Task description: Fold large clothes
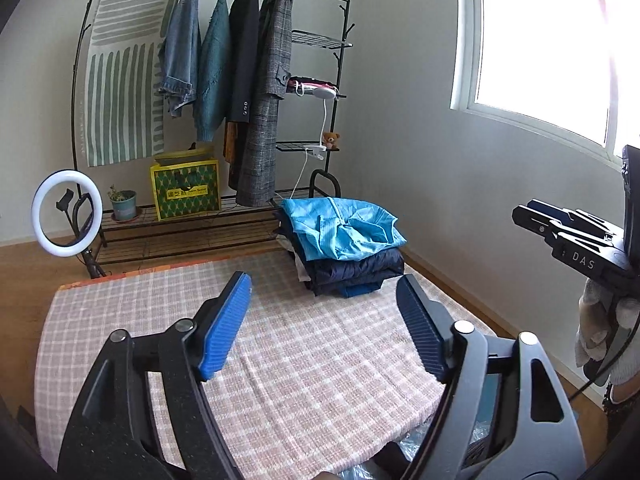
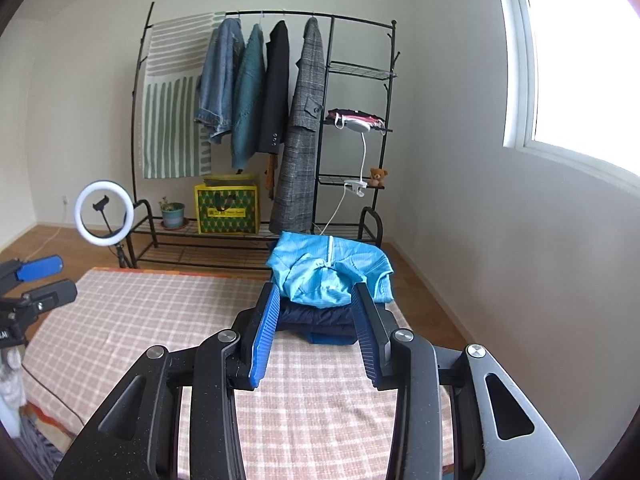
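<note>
Beyond both empty, spread tools (image 1: 324,292) (image 2: 316,296), folded clothes (image 1: 344,240) sit stacked, untouched.

Garment rack (image 2: 332,20), ring light (image 2: 104,219), yellow bag (image 2: 227,210), teddy bear (image 2: 377,177).

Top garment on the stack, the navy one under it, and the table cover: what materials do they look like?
Light blue garment: thin, smooth woven fabric, maybe synthetic; sharp creases, faint sheen.
Navy garment: looks like a padded jacket; puffy stitched bands, matte shell.
Table cover: coarse woven cloth, probably cotton; pink-and-white check, visible weave, matte.
</note>
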The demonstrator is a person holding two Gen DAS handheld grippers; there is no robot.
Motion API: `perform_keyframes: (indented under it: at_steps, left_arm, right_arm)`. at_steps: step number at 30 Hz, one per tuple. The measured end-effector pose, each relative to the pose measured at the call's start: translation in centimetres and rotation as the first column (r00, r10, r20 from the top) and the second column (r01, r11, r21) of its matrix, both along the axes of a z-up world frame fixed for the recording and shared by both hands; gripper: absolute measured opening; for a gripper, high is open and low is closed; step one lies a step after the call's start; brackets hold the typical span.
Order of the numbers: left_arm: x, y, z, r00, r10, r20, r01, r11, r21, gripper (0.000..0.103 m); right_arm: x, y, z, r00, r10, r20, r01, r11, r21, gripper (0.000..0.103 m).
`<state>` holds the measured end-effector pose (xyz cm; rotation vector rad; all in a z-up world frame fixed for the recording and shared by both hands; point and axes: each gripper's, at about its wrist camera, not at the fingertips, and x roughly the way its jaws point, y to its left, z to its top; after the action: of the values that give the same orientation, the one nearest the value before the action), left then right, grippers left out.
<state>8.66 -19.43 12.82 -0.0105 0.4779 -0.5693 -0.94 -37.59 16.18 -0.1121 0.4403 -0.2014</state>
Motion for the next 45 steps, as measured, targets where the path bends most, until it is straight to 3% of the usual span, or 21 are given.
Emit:
perform_keyframes:
  at_steps: [2,5,7,12,15,23,32,45]
  left_arm:
    - [-0.7,0.3,-0.2,1.0,0.012,0.02,-0.012,1.0,0.009,0.085]
    - [-1.7,0.5,-0.9,0.999,0.03,0.043,-0.032,0.999,0.028,0.091]
    - [-2.2,0.6,-1.5,0.998,0.041,0.047,-0.042,0.999,0.033,0.098]
    - [-3.5,0.8,-2.7,0.992,0.082,0.095,-0.088,0.994,0.061,0.103]
    - [-3.6,0.7,-3.5,0.991,0.093,0.1,-0.101,0.992,0.077,0.103]
    - [-2.2,0.5,-6.5,0.993,0.114,0.032,-0.117,0.987,0.108,0.103]
    - [0.5,1.0,-10.4,0.986,0.155,-0.062,-0.149,0.984,0.102,0.103]
    - [2.9,1.4,-13.1,0.978,0.188,-0.086,-0.175,0.974,0.145,0.103]
  right_arm:
    - [-1.0,0.6,-0.3,1.0,0.006,0.005,-0.006,1.0,-0.002,0.043]
    - [-1.7,1.3,-1.2,1.0,0.008,0.006,-0.008,1.0,-0.009,0.045]
    - [-1.9,1.5,-1.9,1.0,0.017,0.0,-0.017,1.0,0.0,0.054]
    - [-2.2,2.0,-4.0,1.0,0.005,0.0,-0.005,1.0,-0.004,0.065]
    - [-1.9,2.3,-5.1,1.0,-0.018,0.01,0.018,1.0,-0.009,0.081]
    - [-0.3,1.8,-8.6,0.999,-0.047,-0.026,0.048,0.998,0.044,0.082]
    - [1.3,1.5,-11.7,0.997,-0.064,-0.033,0.066,0.997,0.04,0.083]
    - [3.6,0.7,-14.7,0.993,-0.072,-0.093,0.08,0.993,0.083,0.083]
